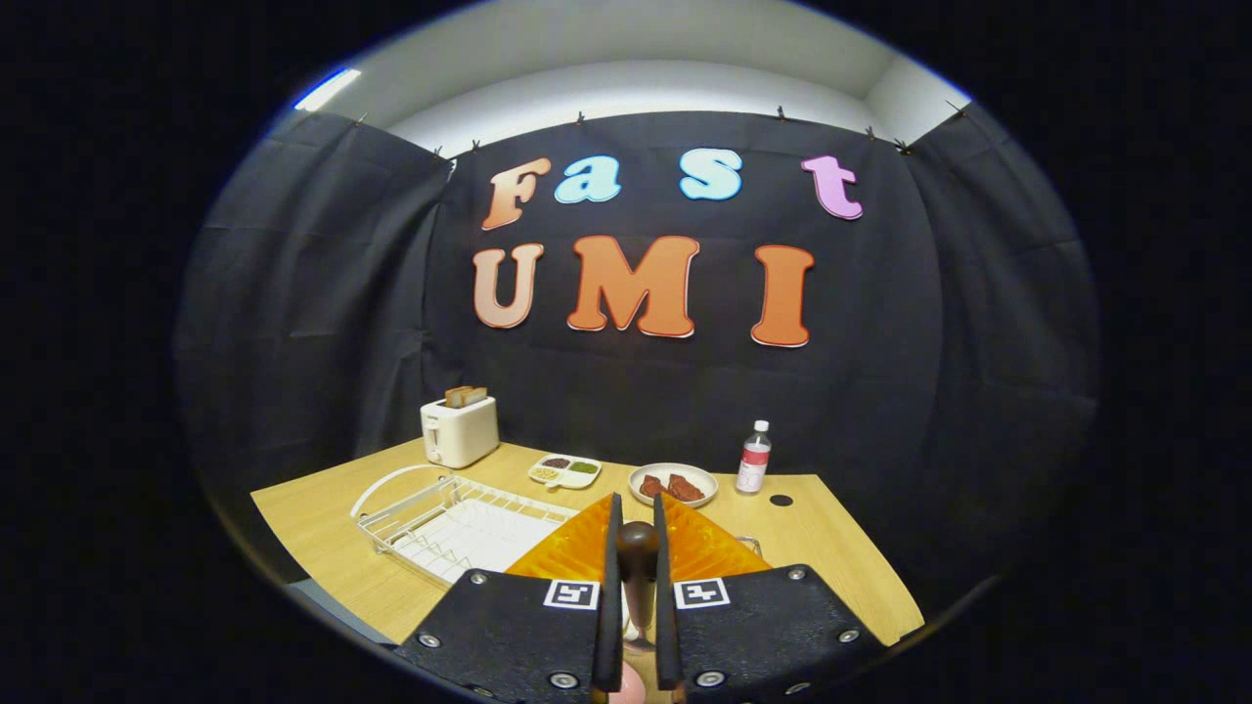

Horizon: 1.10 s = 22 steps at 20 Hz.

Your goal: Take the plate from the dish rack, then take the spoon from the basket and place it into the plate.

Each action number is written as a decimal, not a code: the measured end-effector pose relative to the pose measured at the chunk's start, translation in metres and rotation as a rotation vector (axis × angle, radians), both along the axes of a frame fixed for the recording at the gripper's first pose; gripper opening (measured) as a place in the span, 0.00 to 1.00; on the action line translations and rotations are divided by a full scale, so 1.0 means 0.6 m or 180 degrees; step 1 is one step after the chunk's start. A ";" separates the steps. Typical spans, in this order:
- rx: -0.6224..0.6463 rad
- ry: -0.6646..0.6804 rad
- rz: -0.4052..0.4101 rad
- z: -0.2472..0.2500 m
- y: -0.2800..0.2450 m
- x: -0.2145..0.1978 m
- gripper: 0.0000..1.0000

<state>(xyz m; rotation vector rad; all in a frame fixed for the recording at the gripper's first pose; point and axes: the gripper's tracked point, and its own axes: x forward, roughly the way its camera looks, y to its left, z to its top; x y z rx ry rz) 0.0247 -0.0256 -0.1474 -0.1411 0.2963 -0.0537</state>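
Claw clamped on the spoon's dark handle, upright between the fingers, orange plate just beyond, dish rack ahead to the left on the tabletop; likely light, stiff, smooth, best gripped mid-handle to prevent swinging.
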 end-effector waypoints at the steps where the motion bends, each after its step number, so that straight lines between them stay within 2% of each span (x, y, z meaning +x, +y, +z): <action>1: -0.0063 -0.0012 0.0128 -0.003 0.017 -0.003 0.14; 5: -0.0215 0.0136 0.0593 -0.051 0.093 -0.032 0.14; 11: 0.0183 0.0331 0.0822 -0.105 0.158 -0.045 0.14; 19: 0.0330 0.0479 0.0889 -0.168 0.170 -0.059 0.14; 22: 0.0326 0.0507 0.0813 -0.178 0.144 -0.073 0.14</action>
